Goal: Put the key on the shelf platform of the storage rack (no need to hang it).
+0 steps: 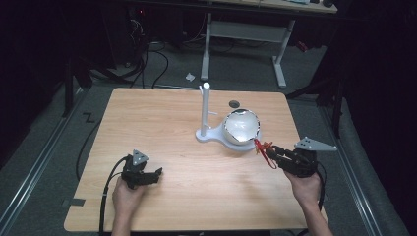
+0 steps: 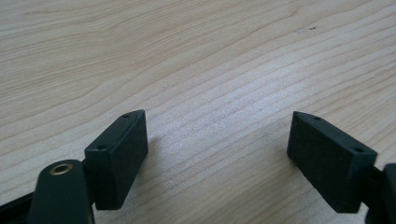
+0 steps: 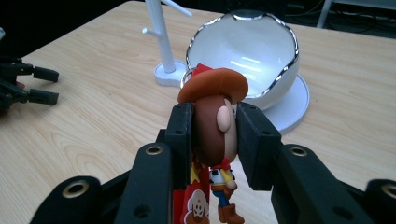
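Up close, R gripper (image 3: 215,140) clamps cowboy figure (image 3: 215,126).

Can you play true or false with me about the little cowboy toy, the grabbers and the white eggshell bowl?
1. The right gripper holds the cowboy toy by its head. True.
2. The left gripper holds a toy too. False: its jaws are open over bare table.
3. The cowboy toy lies inside the eggshell bowl. False: it hangs in front of it.
4. A white stand rises beside the bowl. True.
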Tool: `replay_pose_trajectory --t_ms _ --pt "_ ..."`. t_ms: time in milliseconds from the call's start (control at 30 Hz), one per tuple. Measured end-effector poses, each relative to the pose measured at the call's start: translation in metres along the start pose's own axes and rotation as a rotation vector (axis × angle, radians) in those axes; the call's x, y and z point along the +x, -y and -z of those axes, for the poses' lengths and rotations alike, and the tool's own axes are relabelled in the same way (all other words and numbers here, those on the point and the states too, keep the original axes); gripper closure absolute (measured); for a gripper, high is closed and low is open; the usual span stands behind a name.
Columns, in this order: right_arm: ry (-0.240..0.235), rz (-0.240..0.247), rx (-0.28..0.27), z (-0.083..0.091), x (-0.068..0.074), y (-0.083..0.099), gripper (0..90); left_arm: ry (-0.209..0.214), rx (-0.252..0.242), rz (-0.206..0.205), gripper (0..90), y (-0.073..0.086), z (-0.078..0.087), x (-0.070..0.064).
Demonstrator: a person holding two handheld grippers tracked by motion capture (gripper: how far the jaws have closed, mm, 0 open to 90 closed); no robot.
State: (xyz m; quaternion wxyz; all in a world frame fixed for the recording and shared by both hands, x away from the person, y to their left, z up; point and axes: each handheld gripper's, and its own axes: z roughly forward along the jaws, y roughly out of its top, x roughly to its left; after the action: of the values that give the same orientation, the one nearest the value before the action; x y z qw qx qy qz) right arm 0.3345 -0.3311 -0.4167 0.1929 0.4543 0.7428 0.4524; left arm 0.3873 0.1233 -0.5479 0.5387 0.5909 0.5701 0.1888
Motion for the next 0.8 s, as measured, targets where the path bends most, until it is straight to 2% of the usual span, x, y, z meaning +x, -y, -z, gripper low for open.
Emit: replay_pose_trajectory --t_ms 333,633,800 --pt "-0.024 0.02 -0.019 -0.006 -0.002 -0.027 67.9 0.0 0.0 0.001 20.5 0.0 0.0 0.0" --pt "-0.028 0.039 0.003 -0.024 -0.004 -0.045 68.0 0.0 0.0 0.001 20.5 0.0 0.0 0.0" --pt "-0.032 0.033 0.01 -0.032 -0.007 -0.053 68.0 0.0 0.0 0.0 20.5 0.0 0.0 0.0"
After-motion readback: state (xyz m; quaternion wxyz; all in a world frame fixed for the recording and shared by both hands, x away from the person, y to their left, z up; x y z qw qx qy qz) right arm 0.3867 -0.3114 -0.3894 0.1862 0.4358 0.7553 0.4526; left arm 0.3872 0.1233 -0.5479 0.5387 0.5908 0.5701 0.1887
